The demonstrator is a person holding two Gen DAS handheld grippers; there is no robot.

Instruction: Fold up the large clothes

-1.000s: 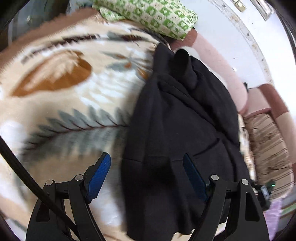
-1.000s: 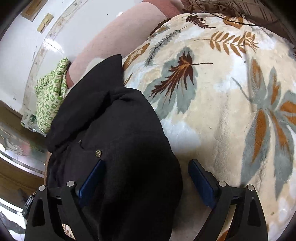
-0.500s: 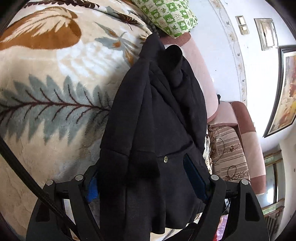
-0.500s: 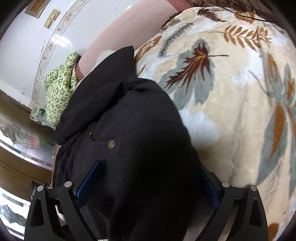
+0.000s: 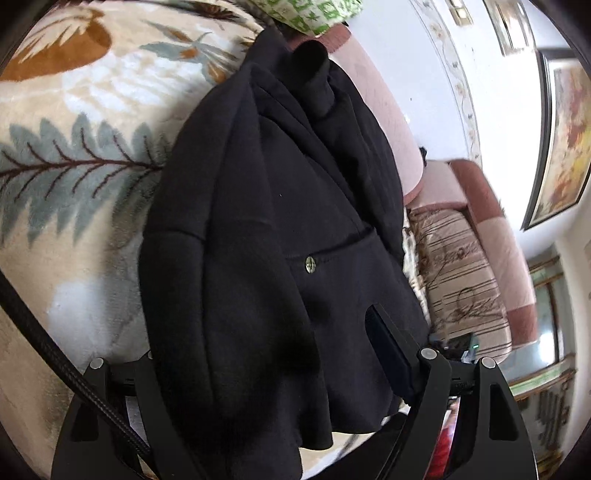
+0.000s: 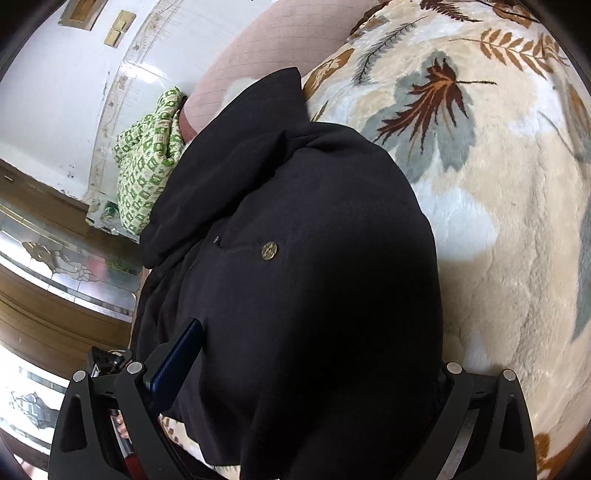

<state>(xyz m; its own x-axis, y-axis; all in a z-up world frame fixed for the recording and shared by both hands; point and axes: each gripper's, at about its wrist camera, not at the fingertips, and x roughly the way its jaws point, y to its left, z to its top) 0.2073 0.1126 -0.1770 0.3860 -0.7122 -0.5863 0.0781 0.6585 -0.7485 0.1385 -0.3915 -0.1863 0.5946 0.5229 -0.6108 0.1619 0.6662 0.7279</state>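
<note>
A black jacket with a brass snap button lies folded lengthwise on a leaf-patterned blanket; it also shows in the right wrist view. My left gripper is open, its jaws straddling the jacket's near edge; the fabric hides the left finger, and the right blue pad shows. My right gripper is open too, astride the jacket; its left pad shows and the other is hidden under cloth.
A green-and-white patterned cloth lies at the far end, also in the right wrist view. A pink sofa back and a striped cushion run beside the jacket. The blanket spreads to the right.
Both grippers have moved forward over the jacket's near edge, so the fabric now lies between the jaws and covers one pad of each. The jaws stayed open.
</note>
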